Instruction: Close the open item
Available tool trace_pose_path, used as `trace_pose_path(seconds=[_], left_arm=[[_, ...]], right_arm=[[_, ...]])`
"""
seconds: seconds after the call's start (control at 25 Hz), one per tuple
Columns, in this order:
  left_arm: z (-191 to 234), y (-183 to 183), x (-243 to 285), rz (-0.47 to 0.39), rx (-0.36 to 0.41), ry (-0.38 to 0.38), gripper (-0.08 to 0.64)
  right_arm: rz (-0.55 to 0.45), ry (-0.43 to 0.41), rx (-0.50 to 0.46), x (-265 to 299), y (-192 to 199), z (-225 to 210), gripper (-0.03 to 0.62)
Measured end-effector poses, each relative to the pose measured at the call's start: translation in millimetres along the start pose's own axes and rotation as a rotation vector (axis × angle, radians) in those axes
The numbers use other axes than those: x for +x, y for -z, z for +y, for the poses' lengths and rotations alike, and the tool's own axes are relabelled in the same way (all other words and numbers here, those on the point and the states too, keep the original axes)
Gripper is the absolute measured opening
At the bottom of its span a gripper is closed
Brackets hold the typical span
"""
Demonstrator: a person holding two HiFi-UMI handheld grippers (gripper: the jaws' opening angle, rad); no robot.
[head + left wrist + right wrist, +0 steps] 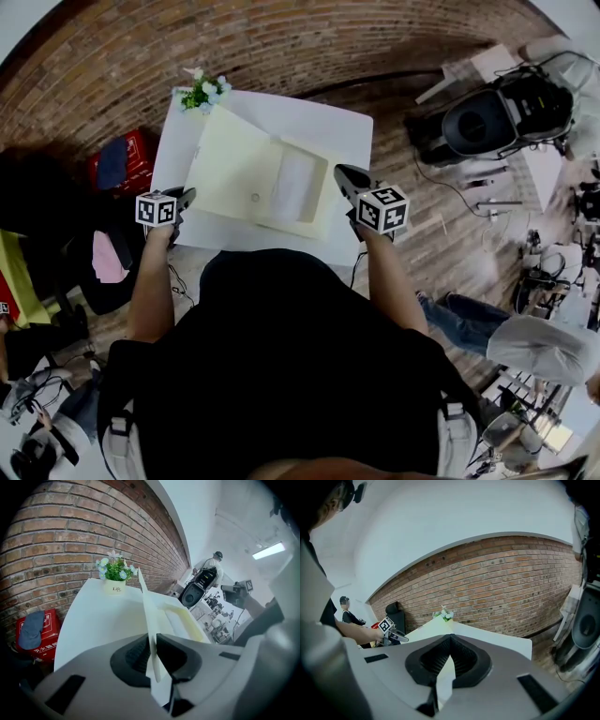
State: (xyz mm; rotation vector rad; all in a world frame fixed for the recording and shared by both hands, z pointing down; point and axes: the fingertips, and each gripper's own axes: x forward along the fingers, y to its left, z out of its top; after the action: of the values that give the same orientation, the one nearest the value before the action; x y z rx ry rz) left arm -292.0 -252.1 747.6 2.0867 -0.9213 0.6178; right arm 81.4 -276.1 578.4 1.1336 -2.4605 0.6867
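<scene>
A pale yellow flat box (295, 187) lies open on the white table (309, 117), its big lid (230, 169) raised at the left. My left gripper (185, 197) is at the lid's near left corner. In the left gripper view the lid's thin edge (149, 620) runs straight between the jaws of that gripper (152, 656), and the pads press on it. My right gripper (345, 175) sits at the box's right edge. In the right gripper view a pale card edge (446, 674) is pinched in this gripper (449, 660).
A small pot of flowers (202, 92) stands on the table's far left corner, against the brick wall. A red case (131, 155) sits on the floor to the left. A black speaker and cables (487, 117) lie to the right, and a person (525, 342) is at the near right.
</scene>
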Motion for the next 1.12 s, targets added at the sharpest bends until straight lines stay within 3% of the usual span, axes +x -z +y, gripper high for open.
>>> trace_pose_path(seconds=[0.6,1.12], left_arm=[[-30.7,-31.8,-1.3,-0.014,0.082,0.016,0.029],[-81.1,-56.7,6.8,-0.016,0.138,0.099,0.031]], right_arm=[[-0.024,0.028,0.016,-22.1,9.6,-7.0,0.020],[-0.032,0.059,0.036,-43.8,24.0,-15.3,0.020]])
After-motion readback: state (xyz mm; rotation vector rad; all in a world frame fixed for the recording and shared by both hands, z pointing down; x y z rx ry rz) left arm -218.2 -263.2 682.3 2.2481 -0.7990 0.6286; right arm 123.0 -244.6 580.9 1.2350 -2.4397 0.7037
